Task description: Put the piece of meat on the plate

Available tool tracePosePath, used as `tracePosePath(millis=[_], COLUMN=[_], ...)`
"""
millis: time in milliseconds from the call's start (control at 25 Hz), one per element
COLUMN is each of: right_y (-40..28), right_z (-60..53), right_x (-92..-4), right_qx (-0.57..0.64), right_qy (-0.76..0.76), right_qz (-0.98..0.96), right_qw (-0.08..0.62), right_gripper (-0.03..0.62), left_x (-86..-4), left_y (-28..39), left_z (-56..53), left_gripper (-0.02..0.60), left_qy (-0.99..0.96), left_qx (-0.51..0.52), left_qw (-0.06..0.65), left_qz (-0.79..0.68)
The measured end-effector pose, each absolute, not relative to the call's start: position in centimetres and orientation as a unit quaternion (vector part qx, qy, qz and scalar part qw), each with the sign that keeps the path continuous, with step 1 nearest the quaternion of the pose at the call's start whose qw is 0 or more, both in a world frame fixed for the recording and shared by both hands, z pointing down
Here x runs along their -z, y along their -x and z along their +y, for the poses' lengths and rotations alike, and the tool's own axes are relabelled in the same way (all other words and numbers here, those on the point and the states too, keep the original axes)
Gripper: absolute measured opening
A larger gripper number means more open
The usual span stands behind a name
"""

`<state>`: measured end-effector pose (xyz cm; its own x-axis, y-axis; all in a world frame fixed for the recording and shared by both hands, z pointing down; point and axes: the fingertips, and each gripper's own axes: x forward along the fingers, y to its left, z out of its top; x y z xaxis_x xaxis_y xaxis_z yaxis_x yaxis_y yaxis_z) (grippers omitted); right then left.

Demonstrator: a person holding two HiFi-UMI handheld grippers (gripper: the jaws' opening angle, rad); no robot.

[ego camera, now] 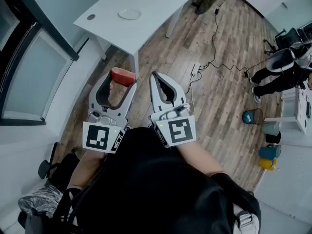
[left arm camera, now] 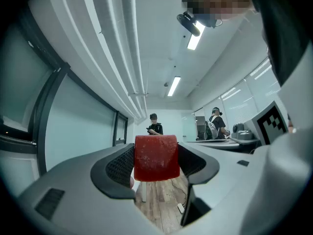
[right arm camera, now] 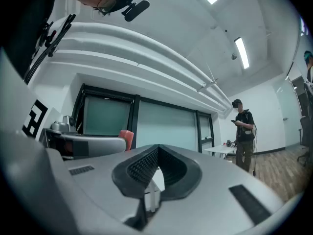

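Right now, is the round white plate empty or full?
Empty: the round white plate looks bare; the left gripper holds the red piece of meat.

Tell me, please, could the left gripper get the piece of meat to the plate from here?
Probably not yet: the left gripper, shut on the piece of meat, seems short of the white table, with the plate further on. Nothing visible blocks the way.
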<state>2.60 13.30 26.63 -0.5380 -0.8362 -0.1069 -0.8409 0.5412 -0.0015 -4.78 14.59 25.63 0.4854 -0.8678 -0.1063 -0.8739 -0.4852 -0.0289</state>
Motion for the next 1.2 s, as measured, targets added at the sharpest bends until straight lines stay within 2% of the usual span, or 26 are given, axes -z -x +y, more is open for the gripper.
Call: tracePosePath(millis=[280,480,840,1200], right_y=[-5.6,-7.9,-7.4,-5.2], right_z=[13.8,13.8,10.4,2.9], right_x=[-26.8,-27.4,-28.0,-30.3], right_qx=[-0.025,-0.017,0.007,0.016], right_qy=[0.472,0.457,0.449,0.463], right_qz=[0.880,0.887,0.892,0.886], right_qw=[0.040,0.061,0.057,0.021], right_gripper=[0.003,0.003,0.003,0.003], left_x=[-25.6,-25.8,-26.1,-27.8], left_y=[1.7,0.3,1.0,3.7], left_z=[15.3,15.6,12.7,4.7], left_gripper=[0.281,0.281,0.281,0.281], left_qy=[0.856,0.846,0.836,0.840], left_qx=[-0.037,-0.039,-0.037,-0.040], left_qw=[0.047,0.050,0.040,0.014], left_qz=[0.513,0.529,0.546,0.541])
